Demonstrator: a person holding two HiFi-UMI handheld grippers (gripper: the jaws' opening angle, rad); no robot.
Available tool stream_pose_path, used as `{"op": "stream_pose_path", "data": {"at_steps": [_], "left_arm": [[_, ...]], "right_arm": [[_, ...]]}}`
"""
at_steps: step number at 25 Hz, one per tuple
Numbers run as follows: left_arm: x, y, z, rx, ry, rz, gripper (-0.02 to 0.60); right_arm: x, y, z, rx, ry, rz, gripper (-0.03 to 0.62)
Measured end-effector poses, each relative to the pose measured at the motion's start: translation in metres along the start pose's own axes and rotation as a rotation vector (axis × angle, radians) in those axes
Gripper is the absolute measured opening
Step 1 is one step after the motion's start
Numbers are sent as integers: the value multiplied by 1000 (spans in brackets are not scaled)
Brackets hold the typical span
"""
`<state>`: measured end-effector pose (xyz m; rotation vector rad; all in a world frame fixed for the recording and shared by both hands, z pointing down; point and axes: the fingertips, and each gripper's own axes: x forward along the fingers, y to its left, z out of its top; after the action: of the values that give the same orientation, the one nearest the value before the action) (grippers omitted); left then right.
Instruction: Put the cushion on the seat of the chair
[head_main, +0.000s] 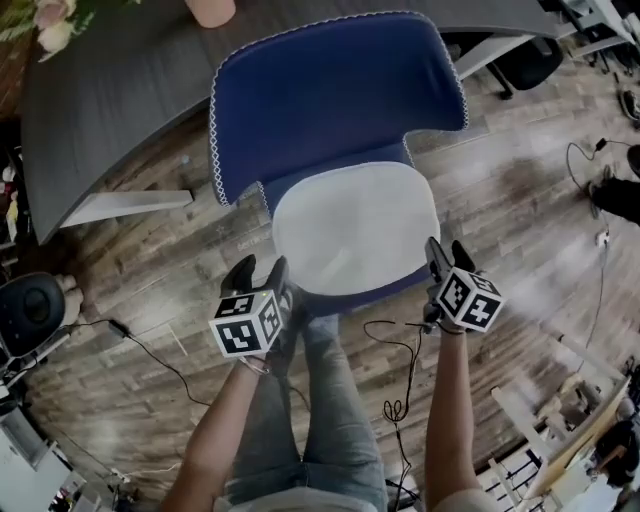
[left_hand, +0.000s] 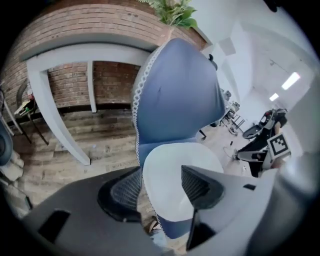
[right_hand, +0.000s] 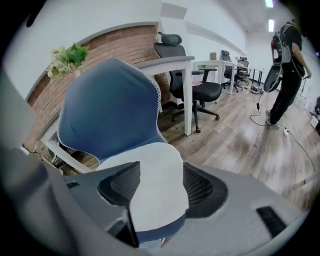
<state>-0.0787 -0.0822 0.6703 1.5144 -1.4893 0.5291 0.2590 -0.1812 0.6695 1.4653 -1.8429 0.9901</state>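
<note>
A white cushion (head_main: 355, 228) lies flat on the seat of the blue chair (head_main: 335, 95), whose high back has white stitching round its edge. In the head view my left gripper (head_main: 262, 272) hovers at the seat's front left corner and my right gripper (head_main: 447, 257) at its front right corner. Both stand open with nothing between the jaws. The left gripper view shows the cushion (left_hand: 172, 170) below and beyond the open jaws of the left gripper (left_hand: 161, 186). The right gripper view shows the cushion (right_hand: 155, 175) lying below the right gripper (right_hand: 161, 185).
A dark curved desk (head_main: 110, 90) stands behind the chair, with a pink pot (head_main: 212, 10) and flowers (head_main: 55, 25) on it. Cables (head_main: 395, 370) trail over the wood floor. Black office chairs (right_hand: 187, 75) stand by white desks. A person (right_hand: 287, 70) stands at the right.
</note>
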Motion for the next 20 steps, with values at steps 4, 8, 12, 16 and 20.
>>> {"op": "stream_pose_path", "data": {"at_steps": [4, 8, 12, 16, 20], "left_arm": [[-48, -25, 27, 73, -20, -68, 238], [-95, -45, 61, 121, -99, -123, 238], [-148, -72, 84, 159, -147, -189, 236], [-198, -102, 111, 217, -225, -265, 219], [-237, -127, 150, 279, -332, -307, 144]], "right_arm": [[-63, 23, 5, 48, -63, -10, 258], [-120, 54, 16, 87, -149, -24, 229], [-186, 83, 34, 105, -232, -44, 192], [-243, 106, 52, 122, -317, -44, 170], [-289, 118, 72, 116, -409, -71, 105]]}}
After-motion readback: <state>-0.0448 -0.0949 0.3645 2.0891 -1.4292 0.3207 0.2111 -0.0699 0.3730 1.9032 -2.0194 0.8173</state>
